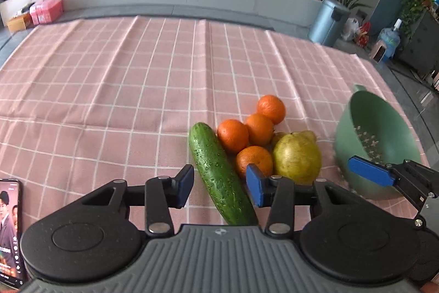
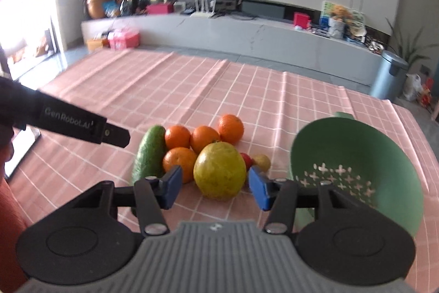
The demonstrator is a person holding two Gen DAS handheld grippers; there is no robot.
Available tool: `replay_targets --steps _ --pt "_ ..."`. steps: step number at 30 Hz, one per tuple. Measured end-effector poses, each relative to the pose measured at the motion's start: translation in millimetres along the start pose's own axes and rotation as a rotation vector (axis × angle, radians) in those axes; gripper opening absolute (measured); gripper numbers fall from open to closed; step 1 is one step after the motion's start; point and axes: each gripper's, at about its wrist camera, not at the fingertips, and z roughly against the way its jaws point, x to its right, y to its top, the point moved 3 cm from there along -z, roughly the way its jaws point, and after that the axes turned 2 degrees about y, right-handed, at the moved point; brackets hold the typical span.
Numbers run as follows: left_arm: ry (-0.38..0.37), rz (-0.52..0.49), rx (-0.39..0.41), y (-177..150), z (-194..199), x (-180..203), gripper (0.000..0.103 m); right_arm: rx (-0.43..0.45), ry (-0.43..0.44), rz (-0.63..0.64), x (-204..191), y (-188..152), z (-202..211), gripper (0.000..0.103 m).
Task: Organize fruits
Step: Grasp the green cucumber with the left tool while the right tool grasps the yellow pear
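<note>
Pink checked cloth covers the table [image 1: 96, 78], with a grey media bench and a dark screen on the wall behind. Nothing is sorted yet, by my reading: the green colander [image 2: 356, 155] near the table's right edge sits empty, tipped so its mouth faces the fruit pile just beside it. That pile holds 4 oranges [image 1: 232, 135], 1 large yellow-green citrus [image 2: 219, 173], a small red fruit [image 2: 247, 159] and a small yellowish one [image 2: 262, 162] behind it, all touching or nearly so. On the pile's left side lies the cucumber [image 1: 219, 172], flat on the cloth, its long axis running from the near edge toward the far edge. Around its near end stands the left hand-held gripper [image 1: 219, 184], jaws half-open and not touching. Around the big citrus stands the right hand-held gripper [image 2: 215, 188], likewise half-open and gripping nothing.
</note>
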Motion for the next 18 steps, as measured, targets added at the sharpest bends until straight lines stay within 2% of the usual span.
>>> replay_targets --steps 6,12,18 --pt "-0.006 0.007 -0.065 -2.7 -26.5 -4.2 0.056 -0.040 -0.006 0.087 1.4 1.1 -36.2 0.054" --pt "-0.018 0.001 -0.091 -5.5 -40.4 -5.9 0.056 -0.055 0.002 0.177 -0.7 1.1 -57.5 0.058" --pt "-0.063 0.025 -0.104 -3.0 -50.4 -8.6 0.056 -0.078 0.018 0.199 -1.0 -0.1 -71.8 0.060"
